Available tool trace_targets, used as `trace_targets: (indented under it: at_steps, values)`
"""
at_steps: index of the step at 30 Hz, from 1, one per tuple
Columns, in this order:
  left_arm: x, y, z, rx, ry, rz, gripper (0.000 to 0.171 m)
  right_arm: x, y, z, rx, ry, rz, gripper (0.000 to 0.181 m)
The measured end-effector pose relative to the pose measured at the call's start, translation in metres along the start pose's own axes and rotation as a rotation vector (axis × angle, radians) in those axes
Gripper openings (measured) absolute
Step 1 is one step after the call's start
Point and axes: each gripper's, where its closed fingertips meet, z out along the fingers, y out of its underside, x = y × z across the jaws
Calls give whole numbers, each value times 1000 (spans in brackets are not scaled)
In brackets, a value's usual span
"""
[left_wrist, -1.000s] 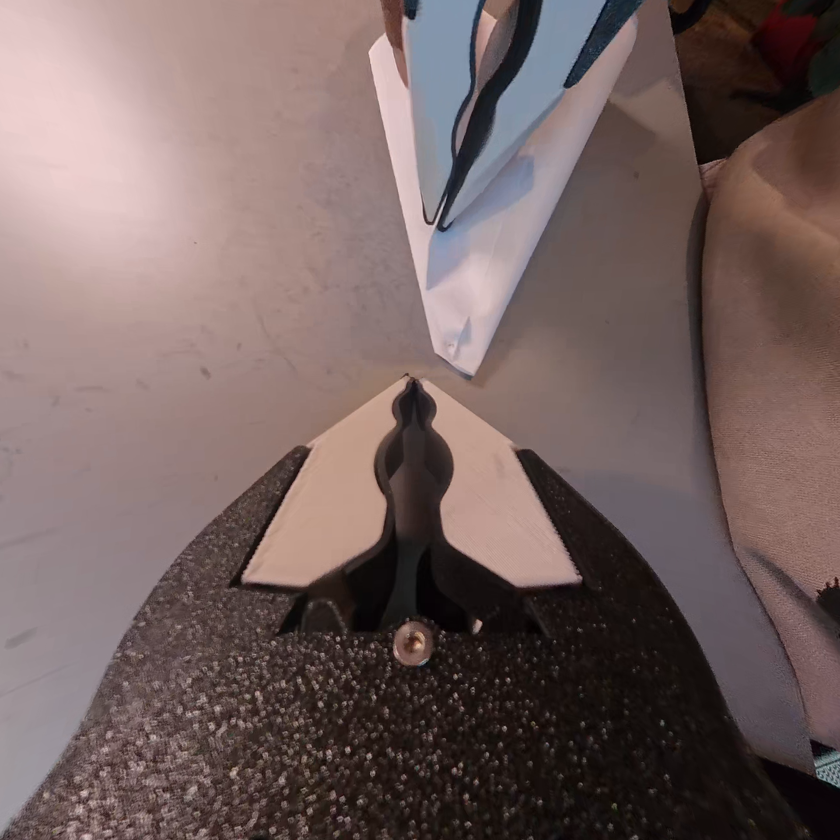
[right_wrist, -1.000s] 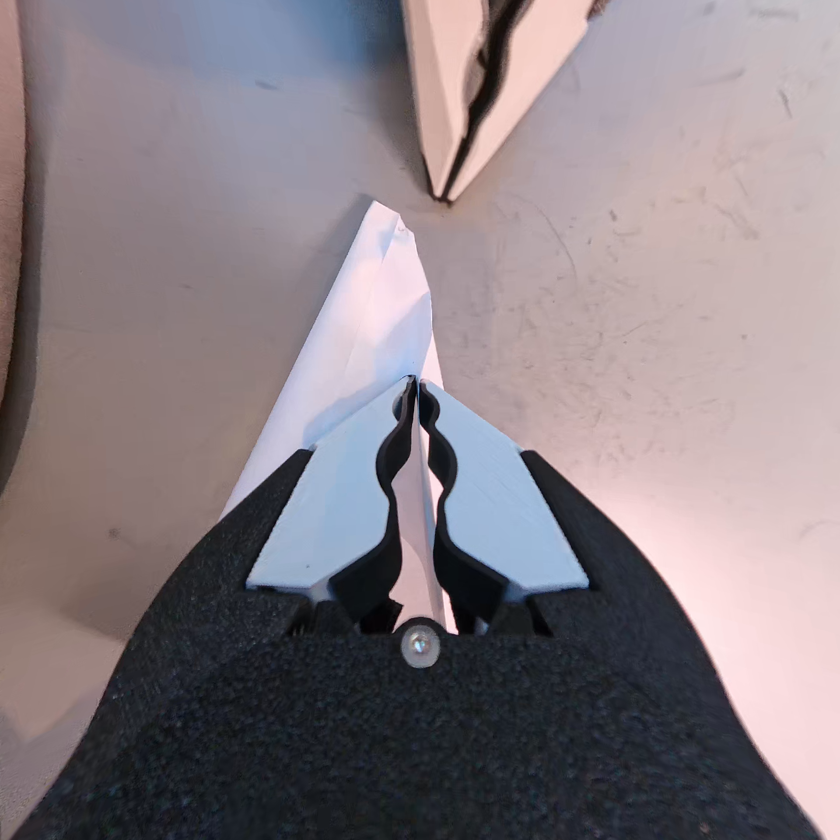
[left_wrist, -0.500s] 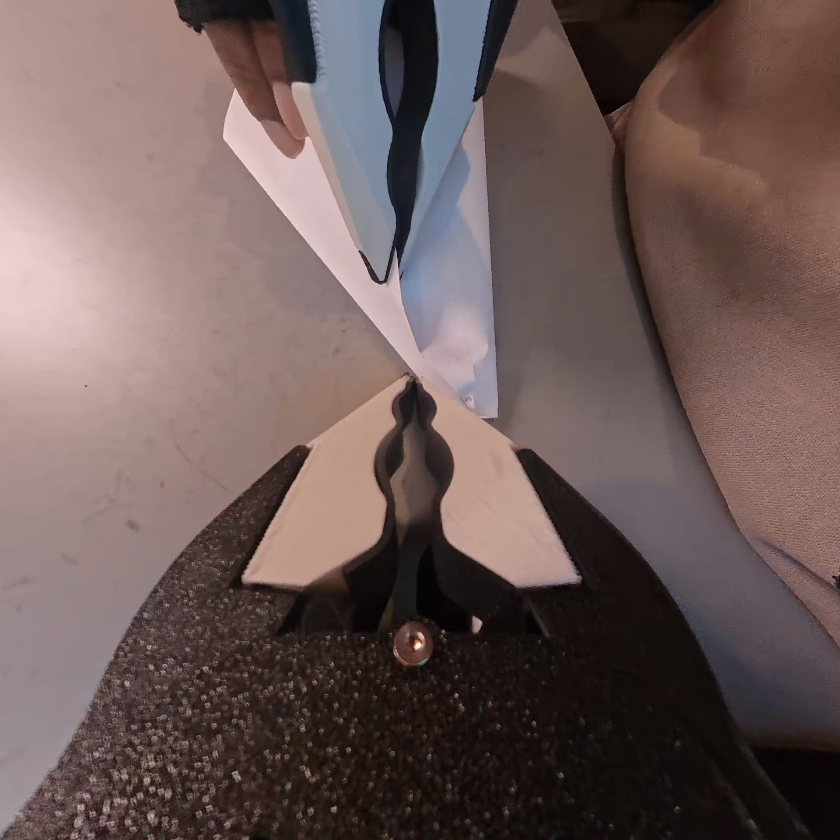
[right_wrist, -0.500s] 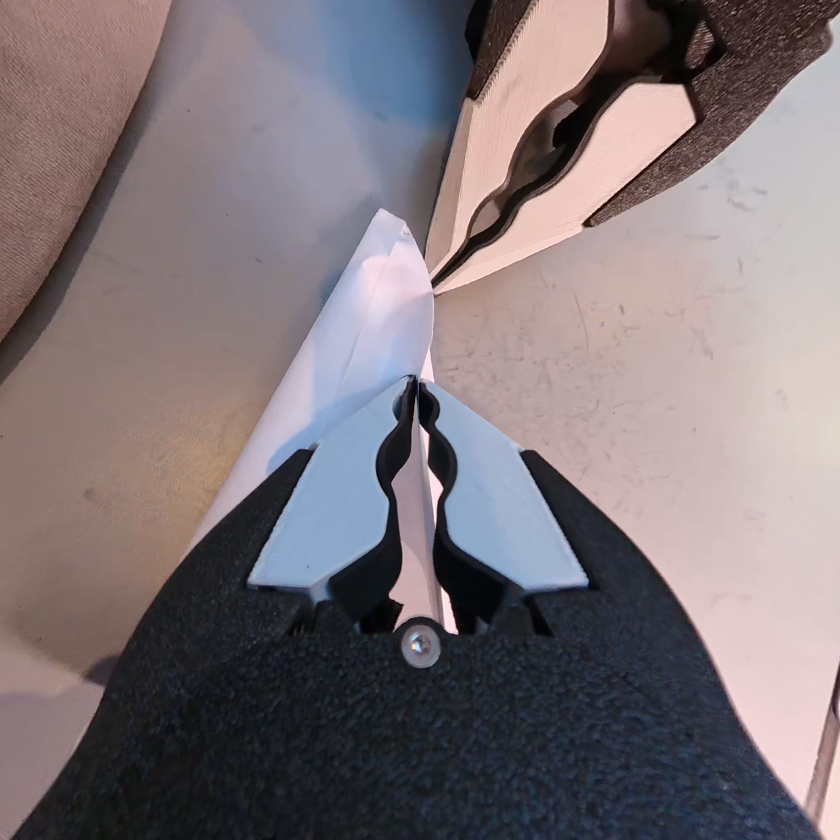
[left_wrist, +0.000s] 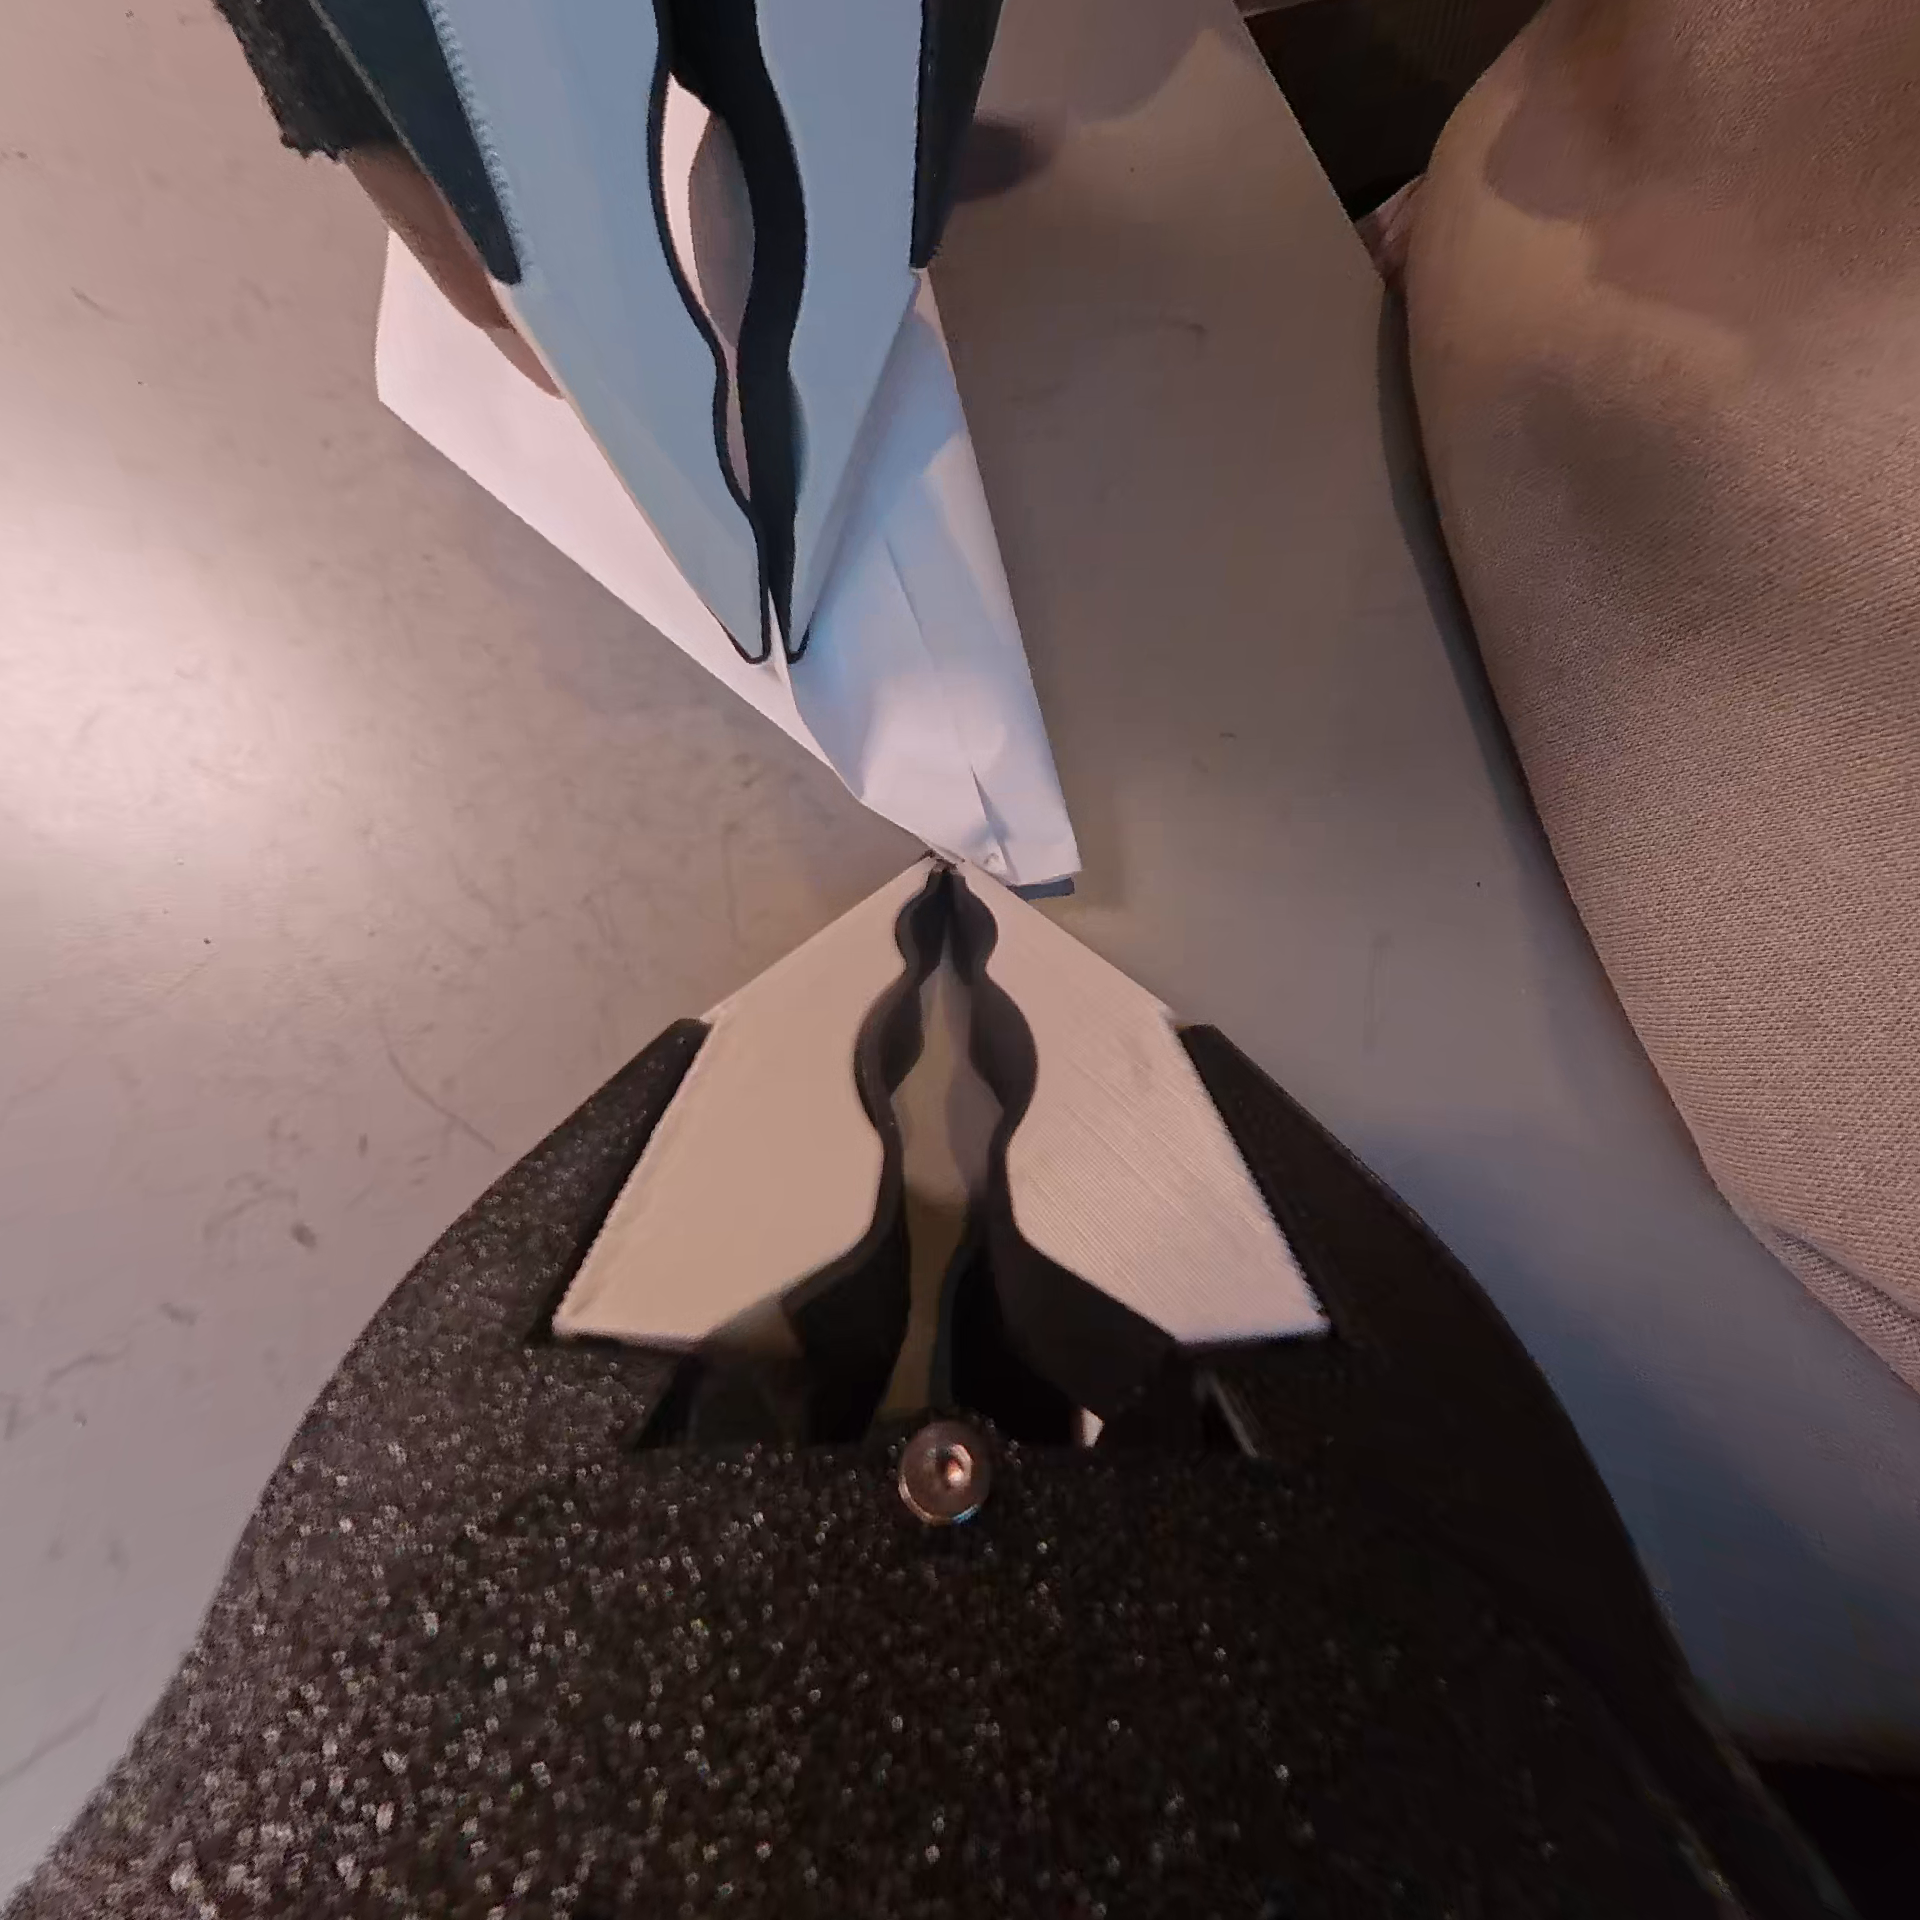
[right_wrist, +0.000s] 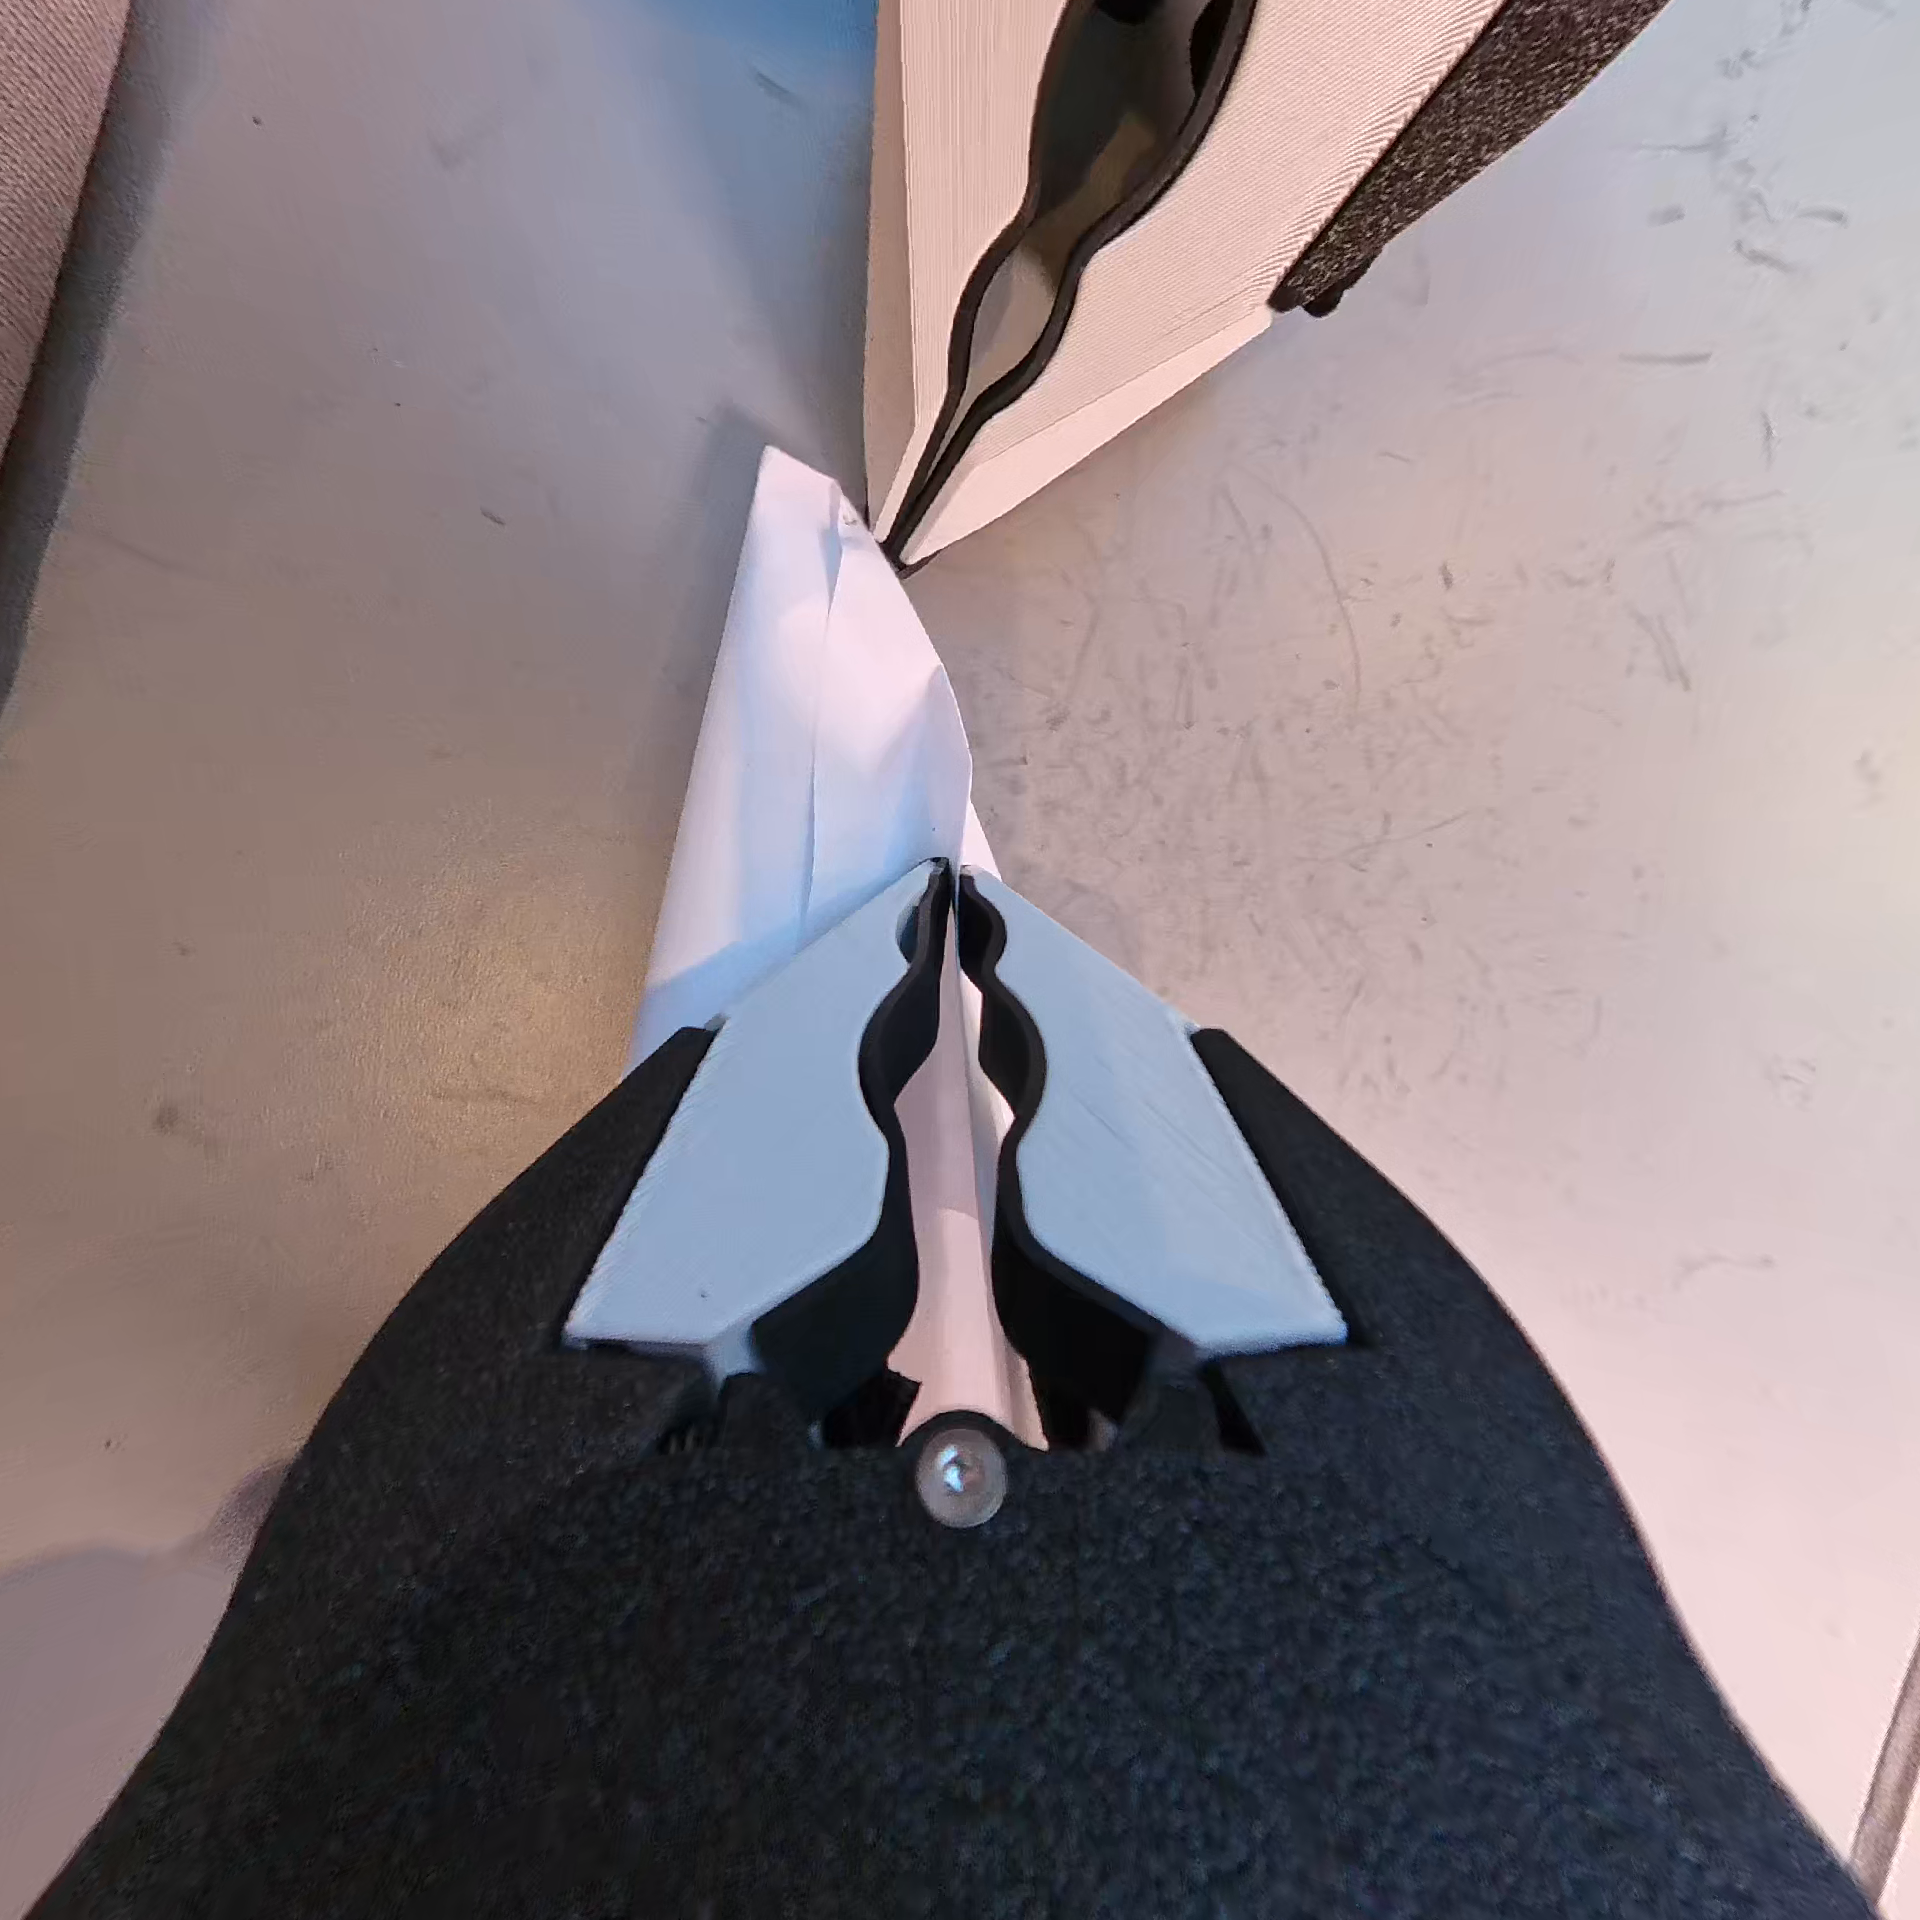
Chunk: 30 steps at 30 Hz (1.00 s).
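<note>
Two grippers meet over a pale grey desk, its top scuffed with fine scratches and lit pinkish on one side. Beige cloth, seemingly a person's clothing, bulks past the desk's edge on the right of the left wrist view and shows again at the upper left corner of the right wrist view. A folded white paper, long and tapering to a point, lies between the two tools, close above the desk; whether it rests on the surface I cannot tell. The right gripper is clamped on the paper's wider part, a strip of white running back between its closed black pads. In the left wrist view this same gripper comes down from the top edge, and a fingertip of the holding hand shows beside it. The left gripper has its jaws drawn together at the paper's pointed end, tips touching it; whether they actually pinch the point is not clear. Nothing else stands near the paper.
</note>
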Motion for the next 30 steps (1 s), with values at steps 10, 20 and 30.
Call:
trace_targets:
  at_steps: [10, 20, 30]
  values:
    - [4, 0, 1, -1, -2, 94, 0, 1, 1, -1, 31, 31, -9, 0]
    - [11, -2, 4, -6, 19, 124, 0, 4, 6, -3, 11, 44, 26, 0]
    - [12, -2, 4, -3, 21, 104, 0, 6, 9, -2, -9, 42, 71, 0]
